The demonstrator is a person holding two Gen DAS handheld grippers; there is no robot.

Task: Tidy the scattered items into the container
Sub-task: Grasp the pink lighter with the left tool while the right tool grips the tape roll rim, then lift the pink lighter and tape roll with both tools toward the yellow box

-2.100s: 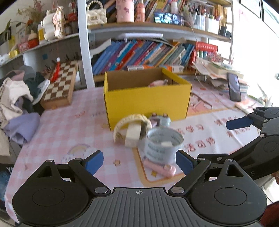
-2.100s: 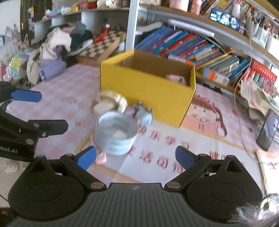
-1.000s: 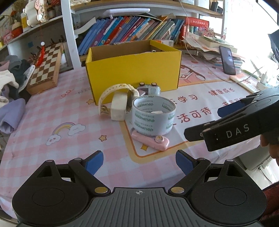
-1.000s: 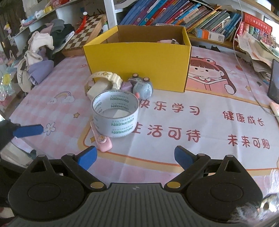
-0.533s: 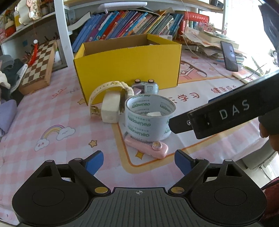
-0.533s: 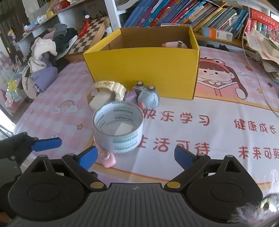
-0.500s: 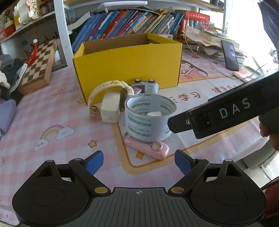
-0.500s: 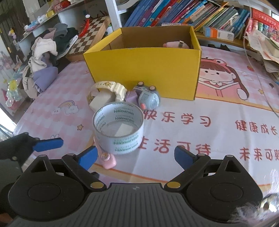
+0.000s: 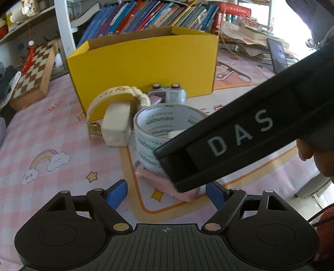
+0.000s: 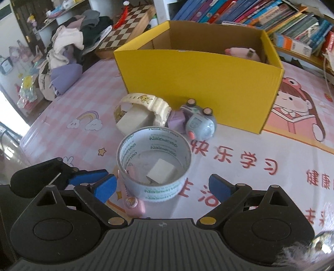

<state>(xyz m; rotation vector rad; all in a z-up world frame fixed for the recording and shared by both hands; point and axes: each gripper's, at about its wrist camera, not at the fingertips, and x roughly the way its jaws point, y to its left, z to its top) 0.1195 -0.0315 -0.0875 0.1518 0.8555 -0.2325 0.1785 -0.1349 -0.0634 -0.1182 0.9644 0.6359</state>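
Note:
A yellow box (image 9: 146,60) (image 10: 200,77) stands on the table, with a pink item (image 10: 240,52) inside. In front of it lie a cream watch on a white block (image 9: 117,108) (image 10: 142,108), a grey-blue round gadget (image 9: 169,93) (image 10: 198,123), a tape roll (image 9: 158,129) (image 10: 154,160) and a pink flat gadget (image 9: 162,183) (image 10: 133,204). My right gripper (image 10: 162,187) is open around the tape roll, just above it. In the left wrist view its body (image 9: 240,135) covers part of the roll. My left gripper (image 9: 167,191) is open, just before the pink gadget.
A chessboard box (image 9: 31,68) (image 10: 125,23) leans at the far left. Clothes (image 10: 66,45) are piled at the left edge. Books (image 9: 146,16) fill the shelf behind the box. A phone (image 9: 277,54) rests on papers at the right.
Both grippers have moved forward and down toward the tape roll. The right gripper now straddles the roll and crosses in front of the left camera.

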